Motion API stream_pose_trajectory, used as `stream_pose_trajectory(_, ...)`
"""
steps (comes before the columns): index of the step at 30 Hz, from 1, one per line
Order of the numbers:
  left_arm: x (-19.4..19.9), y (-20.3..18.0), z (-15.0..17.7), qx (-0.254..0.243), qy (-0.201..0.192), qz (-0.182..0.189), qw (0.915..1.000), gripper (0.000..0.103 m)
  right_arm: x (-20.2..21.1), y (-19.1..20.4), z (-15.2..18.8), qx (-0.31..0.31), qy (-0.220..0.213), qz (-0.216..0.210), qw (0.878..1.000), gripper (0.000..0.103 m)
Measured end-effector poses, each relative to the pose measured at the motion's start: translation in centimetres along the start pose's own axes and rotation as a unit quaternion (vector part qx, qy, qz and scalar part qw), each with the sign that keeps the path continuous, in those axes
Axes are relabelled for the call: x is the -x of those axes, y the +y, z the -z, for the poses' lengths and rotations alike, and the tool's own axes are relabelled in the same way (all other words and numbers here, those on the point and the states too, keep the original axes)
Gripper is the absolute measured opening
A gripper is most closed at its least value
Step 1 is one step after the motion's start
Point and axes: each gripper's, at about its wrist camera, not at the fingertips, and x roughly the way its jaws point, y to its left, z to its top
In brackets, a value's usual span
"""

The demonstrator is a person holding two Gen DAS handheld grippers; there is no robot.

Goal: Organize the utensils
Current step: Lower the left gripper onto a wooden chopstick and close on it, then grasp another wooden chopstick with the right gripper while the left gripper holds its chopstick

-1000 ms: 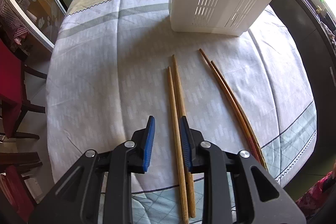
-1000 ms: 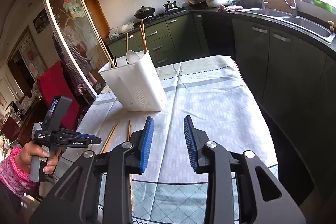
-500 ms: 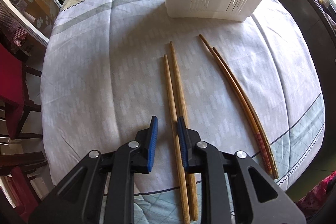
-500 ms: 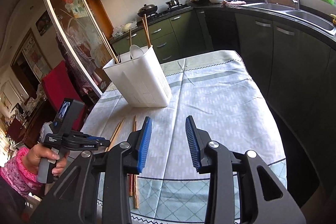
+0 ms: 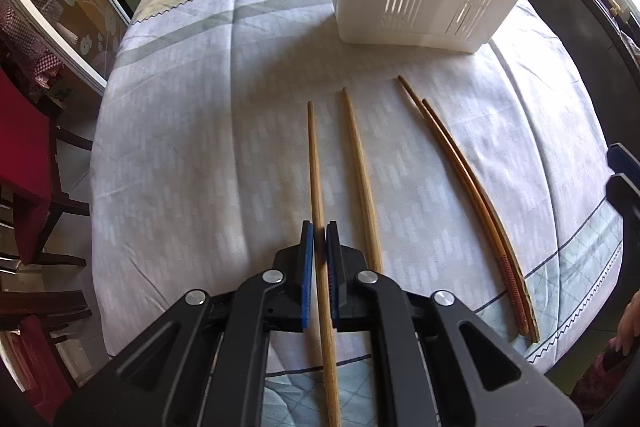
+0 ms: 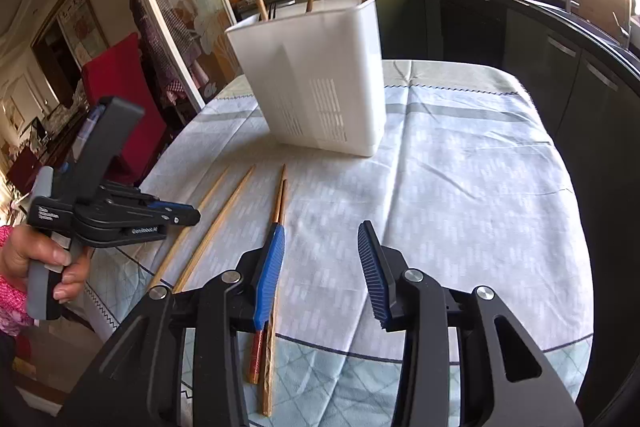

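Wooden chopstick (image 5: 316, 163) between clamped left jaws

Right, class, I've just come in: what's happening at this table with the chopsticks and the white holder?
A person with a gripper in each hand is tidying chopsticks. The left gripper has just closed on one light wooden chopstick lying on the tablecloth; its partner lies beside it. The right gripper has its jaws apart, just been widening, empty, beside the darker pair. The white utensil holder already holds several utensils.
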Motion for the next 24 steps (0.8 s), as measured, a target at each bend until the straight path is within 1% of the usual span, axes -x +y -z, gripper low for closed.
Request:
stream_pose_trajectory(3, 1.2, 1.0, 0.2, 0.005, -0.016, -0.001, 0.9999, 0.007, -2.7, 1.2, -0.1, 0.023, 0.023, 0.007, 0.999, 0.039)
stream_pose_trajectory(6, 2.2, 1.8, 0.4, 0.018, -0.028, 0.010, 0.9994, 0.006, -4.9, 2.2, -0.2, 0.047, 0.042, 0.018, 0.998, 0.039)
stream_pose_trajectory(9, 3.5, 2.5, 0.7, 0.025, -0.048, 0.015, 0.9984, 0.006, -6.7, 2.7, -0.2, 0.061, 0.056, 0.033, 0.996, 0.039)
stream_pose_trajectory(13, 5.1, 2.7, 1.3, 0.027, -0.068, 0.021, 0.9971, 0.006, -8.3, 3.0, -0.3, 0.068, 0.067, 0.039, 0.995, 0.039)
stream_pose_trajectory(16, 5.4, 3.0, 1.6, 0.027, -0.071, 0.024, 0.9968, 0.006, -8.9, 3.3, -0.4, 0.078, 0.071, 0.048, 0.993, 0.039)
stream_pose_trajectory(21, 5.3, 3.3, 1.9, 0.028, -0.073, 0.031, 0.9965, 0.006, -10.0, 3.9, -0.3, 0.088, 0.079, 0.048, 0.992, 0.039)
stream_pose_trajectory(24, 5.4, 3.4, 1.9, 0.029, -0.075, 0.035, 0.9962, 0.006, -10.4, 4.5, -0.3, 0.097, 0.080, 0.056, 0.990, 0.039)
